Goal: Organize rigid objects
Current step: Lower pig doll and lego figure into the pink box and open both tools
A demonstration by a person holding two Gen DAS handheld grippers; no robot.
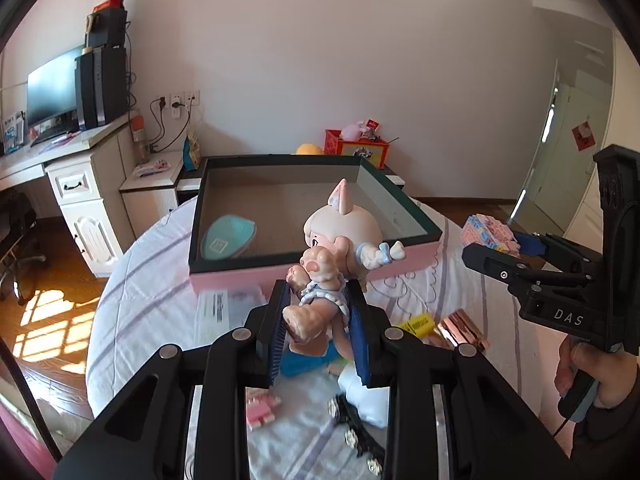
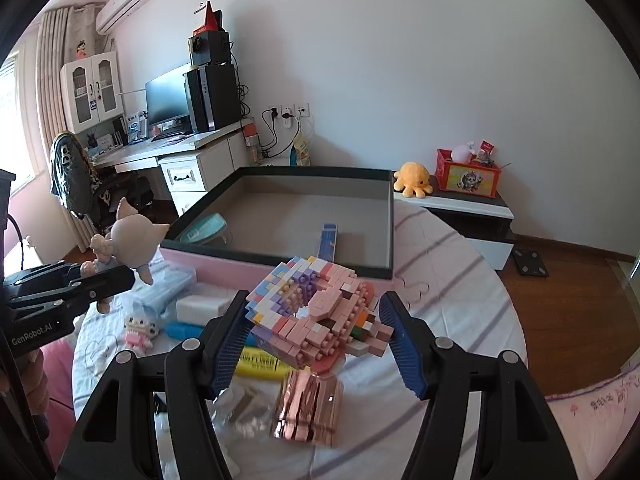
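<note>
pink-sided and dark-rimmed, the shallow box sits on a round table under a pale striped cloth. inside it lie a teal oval case near the left wall and, seen from the right wrist view, a blue and white stick-like pack toward the front.

the left claw is pinching a pig-eared doll figure by its body, blue pads pressed on both sides, holding it in the air just in front of the box's near wall. the right claw holds a pink and pastel brick-built model above the table, also short of the box; the left pad touches the model, while the right pad shows a small gap at the tip, so the grip looks loose on that side.

on the cloth beneath lie a yellow pack, a rose-gold ribbed block, a small pink brick figure, a blue item, a white block and a clear plastic box.
</note>
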